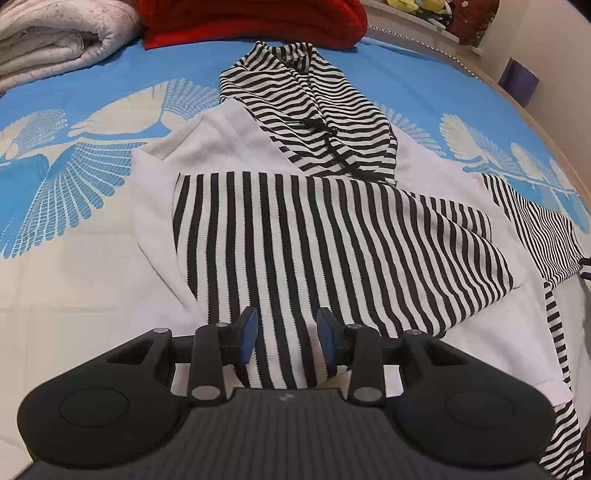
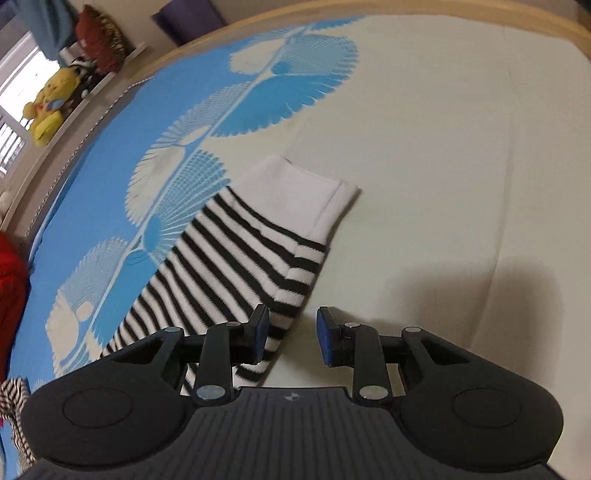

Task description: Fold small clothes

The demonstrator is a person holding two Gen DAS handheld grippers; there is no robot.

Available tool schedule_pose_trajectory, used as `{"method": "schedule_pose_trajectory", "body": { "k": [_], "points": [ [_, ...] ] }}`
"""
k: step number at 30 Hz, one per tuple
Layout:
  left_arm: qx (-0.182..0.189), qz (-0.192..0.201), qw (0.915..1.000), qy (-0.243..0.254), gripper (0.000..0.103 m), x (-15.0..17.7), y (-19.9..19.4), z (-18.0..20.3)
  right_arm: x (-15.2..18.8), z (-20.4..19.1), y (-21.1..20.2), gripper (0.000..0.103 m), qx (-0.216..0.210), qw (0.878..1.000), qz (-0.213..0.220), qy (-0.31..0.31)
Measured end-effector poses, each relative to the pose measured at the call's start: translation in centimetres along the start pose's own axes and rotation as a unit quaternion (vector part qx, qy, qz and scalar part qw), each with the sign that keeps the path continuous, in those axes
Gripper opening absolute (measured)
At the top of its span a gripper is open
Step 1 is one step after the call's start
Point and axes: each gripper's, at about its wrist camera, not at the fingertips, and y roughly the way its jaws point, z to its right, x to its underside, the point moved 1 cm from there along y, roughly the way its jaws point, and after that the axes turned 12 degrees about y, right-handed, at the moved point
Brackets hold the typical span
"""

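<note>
A small white hoodie with black-and-white striped hood and sleeves lies on the bed. One striped sleeve is folded across its white body. My left gripper is open, its blue pads on either side of that sleeve's near end, which runs between them. In the right wrist view the other striped sleeve with a white cuff stretches out flat on the bed. My right gripper is open just above the sleeve's right edge, holding nothing.
The bed cover is cream with blue leaf prints. A folded grey quilt and a red blanket lie at the far end. A wooden bed edge curves around. A yellow plush toy sits on a ledge.
</note>
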Motion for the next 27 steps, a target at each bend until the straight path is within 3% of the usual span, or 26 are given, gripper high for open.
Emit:
{"method": "schedule_pose_trajectory", "body": {
  "k": [6,7,9,11,21,25,27],
  "points": [
    [-0.003,0.001,1.0,-0.008,0.039,0.0,-0.2,-0.7,-0.1,-0.2,0.6,0.028,-0.019,1.0,0.013,0.011],
    [-0.004,0.002,0.9999,-0.01,0.039,0.0,-0.3,-0.8,0.0,-0.3,0.6,0.026,-0.02,1.0,0.016,0.012],
    [-0.004,0.004,0.9999,-0.012,0.039,0.0,-0.5,-1.0,0.1,-0.4,0.8,0.01,-0.018,1.0,0.021,0.012],
    [-0.003,0.006,0.9999,-0.015,0.039,-0.1,-0.7,-1.2,0.2,-0.3,0.8,0.007,-0.018,0.999,0.025,0.021],
    [-0.01,0.01,0.9996,-0.023,0.039,0.1,-1.3,-2.3,0.4,-0.3,0.7,0.009,-0.003,0.998,0.036,0.052],
    [-0.016,0.017,0.999,-0.039,0.039,0.1,-2.1,-3.4,0.9,-1.6,-0.3,0.005,0.002,0.997,0.064,0.039],
    [-0.021,0.024,0.998,-0.054,0.039,0.0,-2.8,-4.4,1.5,-3.5,-1.9,0.004,0.012,0.995,0.103,0.005]
  ]
}}
